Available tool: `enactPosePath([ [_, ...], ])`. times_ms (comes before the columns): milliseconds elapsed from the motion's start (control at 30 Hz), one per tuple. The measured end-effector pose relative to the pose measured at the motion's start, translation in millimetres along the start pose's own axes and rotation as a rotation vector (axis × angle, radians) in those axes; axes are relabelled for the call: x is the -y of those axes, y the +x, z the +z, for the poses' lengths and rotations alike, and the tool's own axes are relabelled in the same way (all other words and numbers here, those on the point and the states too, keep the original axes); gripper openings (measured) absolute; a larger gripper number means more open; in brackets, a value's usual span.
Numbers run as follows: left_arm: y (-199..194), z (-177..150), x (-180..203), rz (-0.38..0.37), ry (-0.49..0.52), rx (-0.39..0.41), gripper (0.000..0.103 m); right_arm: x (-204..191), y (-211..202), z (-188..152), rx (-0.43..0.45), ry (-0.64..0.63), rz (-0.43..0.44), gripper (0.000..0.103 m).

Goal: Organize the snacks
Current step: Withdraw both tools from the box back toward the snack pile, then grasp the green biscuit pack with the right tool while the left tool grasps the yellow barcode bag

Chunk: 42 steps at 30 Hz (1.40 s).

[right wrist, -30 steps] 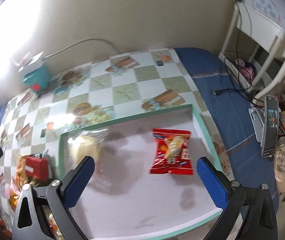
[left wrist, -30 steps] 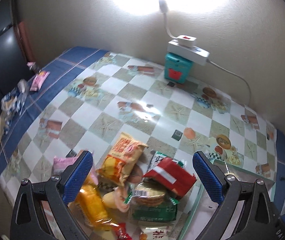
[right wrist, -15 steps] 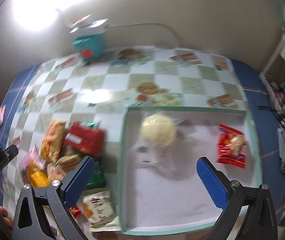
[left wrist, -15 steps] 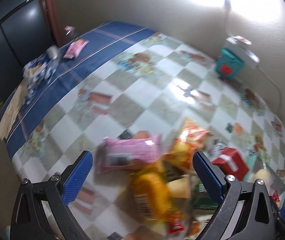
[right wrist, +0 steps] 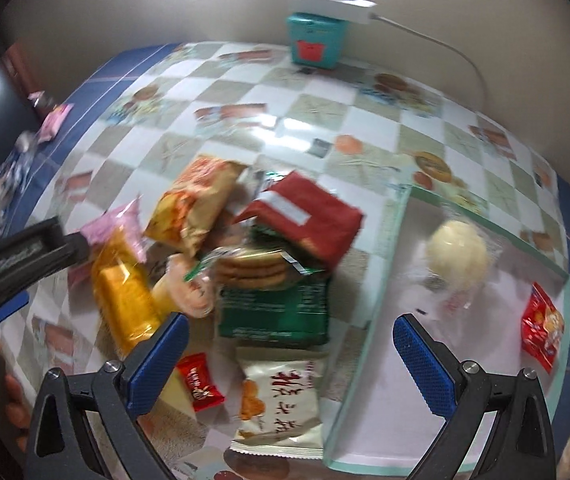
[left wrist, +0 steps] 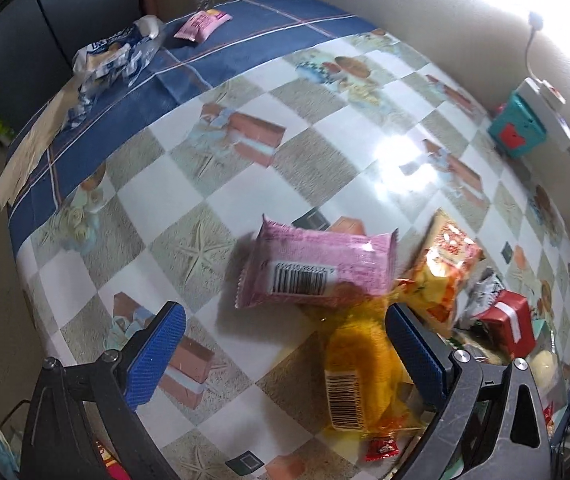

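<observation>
Both claws are held wide apart with nothing between their blue pads. From the left wrist view, the left gripper (left wrist: 285, 356) is seen above the checked tablecloth (left wrist: 173, 208), its opening spanning the near end of a snack pile. A pink packet (left wrist: 317, 268) lies barcode up just beyond the pads, overlapping a yellow packet (left wrist: 361, 376) beside the right-hand pad. Further right, an orange chip bag (left wrist: 441, 272) and a red box (left wrist: 509, 320) are piled together.

From the right wrist view, the right gripper (right wrist: 289, 360) is held over the near edge of the same pile. At far left, part of the left gripper's frame (right wrist: 21, 256) is visible, gripped by a hand (right wrist: 5, 384). Between the right gripper's pads lie a small red candy (right wrist: 199, 380), a white cracker packet (right wrist: 281, 404) and a green packet (right wrist: 277, 312), with a clear sleeve of round biscuits (right wrist: 253, 268) resting on the green one. To the right, a green-rimmed tray (right wrist: 389, 240) holds a wrapped pale bun (right wrist: 457, 256) and a red snack bag (right wrist: 541, 328), well apart from each other. A teal box (right wrist: 317, 40) stands against the wall.
</observation>
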<state>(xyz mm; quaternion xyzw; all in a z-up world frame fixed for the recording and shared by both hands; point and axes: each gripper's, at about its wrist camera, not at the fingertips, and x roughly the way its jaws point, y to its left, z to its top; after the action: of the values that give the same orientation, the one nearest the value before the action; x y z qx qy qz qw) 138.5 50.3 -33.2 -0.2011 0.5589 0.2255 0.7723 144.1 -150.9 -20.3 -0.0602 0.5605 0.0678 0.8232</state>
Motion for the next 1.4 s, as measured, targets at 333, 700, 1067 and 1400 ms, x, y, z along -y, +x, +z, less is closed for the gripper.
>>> enactPosePath([
  [333,19,-9,-2,-0.060,-0.043,-0.061,0.100,-20,12,-9,-0.024,-0.070,0.008,0.103],
  [700,24,-8,-6,-0.034,-0.018,-0.086,0.101,-26,38,-17,-0.087,-0.078,0.036,0.093],
  [1067,31,-9,-4,0.002,0.016,-0.118,0.100,-19,37,-15,-0.065,-0.058,0.014,0.079],
  [1400,31,-13,13,0.013,0.051,-0.126,0.099,-11,38,-8,-0.036,-0.036,0.007,0.064],
])
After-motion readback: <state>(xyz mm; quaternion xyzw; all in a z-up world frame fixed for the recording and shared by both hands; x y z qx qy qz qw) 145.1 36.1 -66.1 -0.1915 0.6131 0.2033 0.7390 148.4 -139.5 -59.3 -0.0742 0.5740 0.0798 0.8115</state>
